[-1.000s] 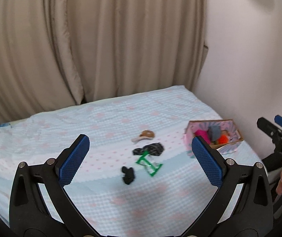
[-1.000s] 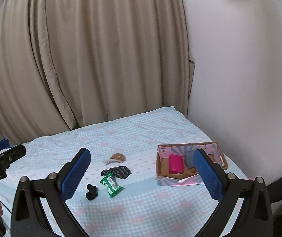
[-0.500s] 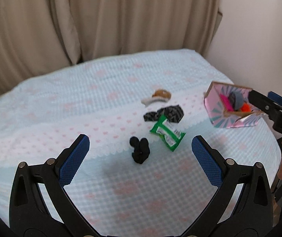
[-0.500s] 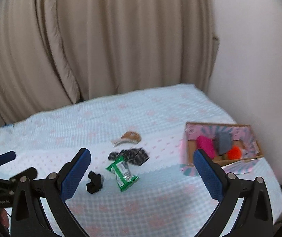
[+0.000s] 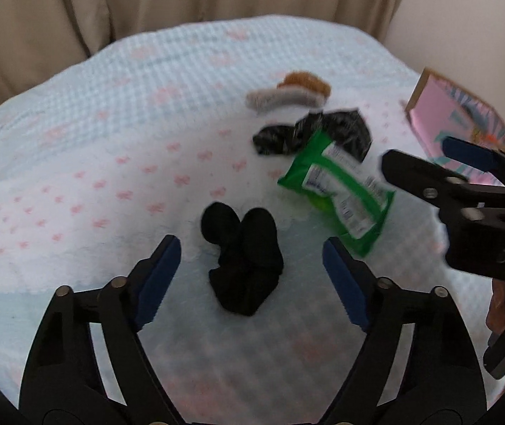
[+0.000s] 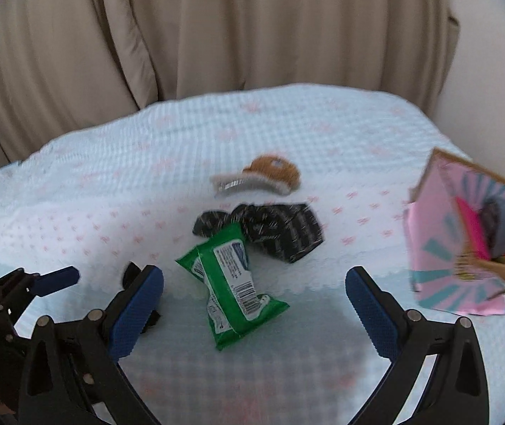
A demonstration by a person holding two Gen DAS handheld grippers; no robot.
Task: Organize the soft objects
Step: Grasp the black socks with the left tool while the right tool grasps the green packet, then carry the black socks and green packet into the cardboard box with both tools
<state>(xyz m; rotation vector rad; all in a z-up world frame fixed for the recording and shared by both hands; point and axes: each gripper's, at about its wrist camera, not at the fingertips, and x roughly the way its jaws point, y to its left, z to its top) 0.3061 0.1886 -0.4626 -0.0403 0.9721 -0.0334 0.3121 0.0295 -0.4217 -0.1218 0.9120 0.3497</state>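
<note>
Left tongs straddling black sock bundle on bed, jaws closing, pads not yet touching: lining up for pickup, likely.

Right tongs hanging wide over green wipes packet, jaws closing slightly, nothing gripped.

Patterned dark cloth lying partly under packet; brown-and-white plush piece just beyond.

Pink box sitting at right, tilted, already holding pink, grey, orange items: probable destination for the rest.

The bed carries a black sock, green packet, patterned cloth, brown-white toy and pink box.
</note>
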